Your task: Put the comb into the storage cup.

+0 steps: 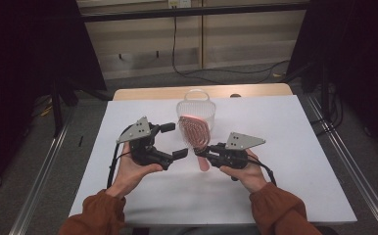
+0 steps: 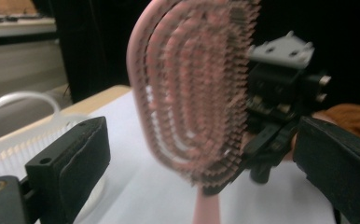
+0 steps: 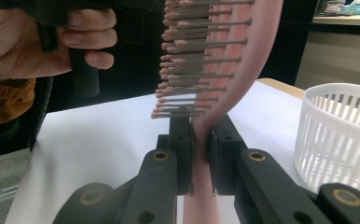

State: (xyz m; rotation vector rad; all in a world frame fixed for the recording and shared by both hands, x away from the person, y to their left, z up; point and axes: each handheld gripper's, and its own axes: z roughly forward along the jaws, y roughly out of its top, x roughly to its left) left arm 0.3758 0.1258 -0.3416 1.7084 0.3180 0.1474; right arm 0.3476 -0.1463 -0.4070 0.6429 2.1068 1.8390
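A pink hairbrush [image 1: 194,131] stands tilted over the white table, bristles toward the left gripper view's camera. My right gripper [image 1: 200,152] is shut on the brush's neck just below the head, and the handle hangs beneath the pads. The right gripper view has the two pads [image 3: 182,140] pinching the pink stem of the hairbrush [image 3: 215,60]. My left gripper [image 1: 175,140] is open beside the brush head. In its own view the hairbrush [image 2: 192,93] stands between and beyond the wide-apart jaws without touching them, with my right gripper [image 2: 266,140] behind it.
A white slotted basket [image 1: 206,113] with a hoop handle stands just behind the brush at the table's far middle; its wall [image 3: 341,130] is close to my right gripper. The white sheet [image 1: 285,161] covers the table. Dark stands and cables surround it.
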